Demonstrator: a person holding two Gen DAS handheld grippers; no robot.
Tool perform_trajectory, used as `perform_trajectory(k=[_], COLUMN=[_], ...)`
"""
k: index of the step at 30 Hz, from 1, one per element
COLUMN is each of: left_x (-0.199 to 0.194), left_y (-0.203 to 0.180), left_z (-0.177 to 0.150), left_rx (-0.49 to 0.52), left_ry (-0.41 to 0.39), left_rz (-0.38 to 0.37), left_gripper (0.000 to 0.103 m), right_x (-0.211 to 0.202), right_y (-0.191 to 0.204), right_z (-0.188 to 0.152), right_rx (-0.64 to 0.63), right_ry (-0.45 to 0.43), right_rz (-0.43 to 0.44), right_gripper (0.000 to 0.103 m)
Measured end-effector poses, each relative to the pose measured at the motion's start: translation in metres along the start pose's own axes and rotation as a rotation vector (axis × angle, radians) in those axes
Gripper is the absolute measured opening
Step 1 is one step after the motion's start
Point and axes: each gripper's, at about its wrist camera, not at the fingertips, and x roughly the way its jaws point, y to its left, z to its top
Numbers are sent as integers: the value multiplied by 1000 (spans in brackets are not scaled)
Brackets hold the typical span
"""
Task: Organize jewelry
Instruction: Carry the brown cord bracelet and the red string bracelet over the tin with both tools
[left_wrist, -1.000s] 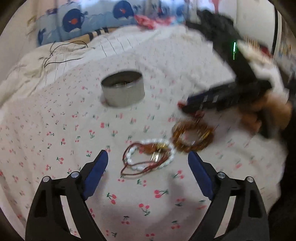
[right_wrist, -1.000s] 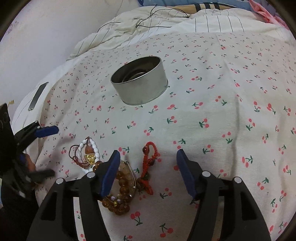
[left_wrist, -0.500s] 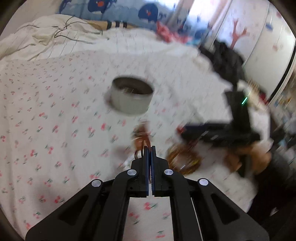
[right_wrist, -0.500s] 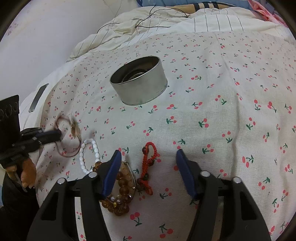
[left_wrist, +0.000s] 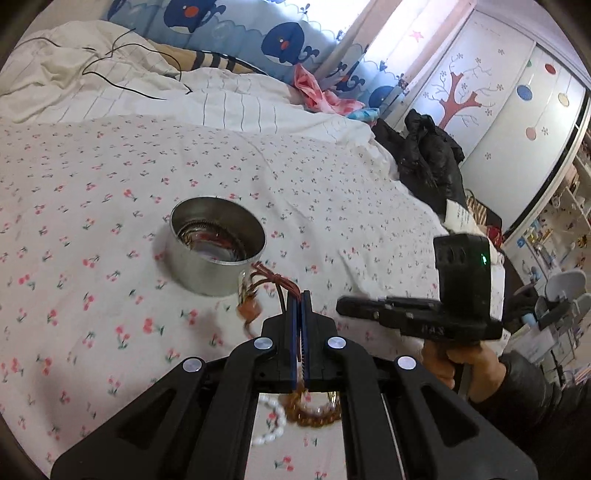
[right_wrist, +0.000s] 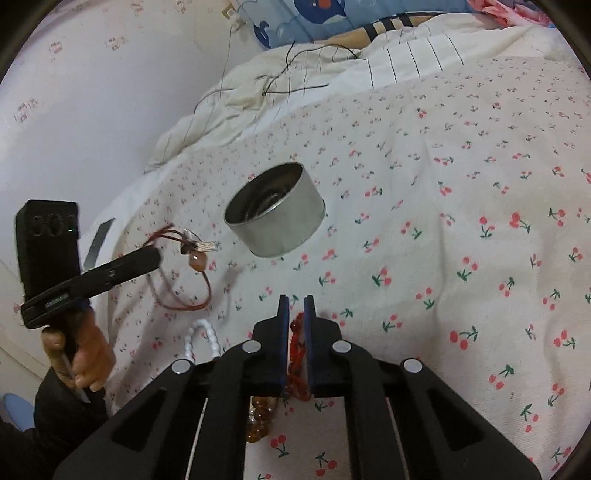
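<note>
Just beside the tin (left_wrist: 217, 246), the left gripper (left_wrist: 300, 295), fingers pressed together on the cord necklace (right_wrist: 177, 273), should carry its dangling pendant (left_wrist: 248, 309) over the rim before releasing. Nearer than the tin, the right gripper (right_wrist: 296, 301) pinches the red bracelet (right_wrist: 295, 354). Tin contents are indistinct; both grippers partly hide the white beads (right_wrist: 201, 338) and amber beads (left_wrist: 314, 415).

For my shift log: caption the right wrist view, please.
Right gripper shut on red beaded bracelet; left gripper lifts brown cord necklace toward round metal tin.
</note>
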Motion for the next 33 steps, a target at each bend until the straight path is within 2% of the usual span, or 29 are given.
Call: perform_trajectory(k=[2,3,4,5,6,8,10,11,12,13,17,23,33], left_x=[5,7,10,12,13,15,15,14,14,14,13,6,3], left_y=[6,10,15,17,19,21,18,17,15,15,16,12,2], left_z=[-2,-4,-6,-8,-8,-7,-7,-7,-7,-6,-6,-2,5], left_rx=[-23,-36,-52,-62,-73,-81,-73,-69,-65,-63,-63,-50,-9], left_ry=[4,11,21,29,34,32,28,25,24,25,25,6,-25], left_rz=[3,19,43,54,61,73,78,81,86,89,90,86,113], left_gripper=[2,2,2,2,2,2,2,2,2,2,2,2,2], right_x=[10,13,16,16,17,23,29,29,29,28,20,-10,-9], right_y=[5,9,15,22,26,35,34,32,30,30,34,27,42], right_z=[-2,-4,-6,-10,-13,-20,-23,-24,-24,-24,-22,-7,2], right_rx=[-28,-45,-74,-107,-138,-210,-221,-219,-220,-226,-229,-154,-175], right_ry=[57,69,71,54,55,65,84,79,82,87,52,-70,-75], right_rz=[-24,-45,-85,-122,-145,-203,-240,-250,-239,-232,-181,-84,-58], right_gripper=[10,32,71,78,78,76,47,42,22,9,9,9,9])
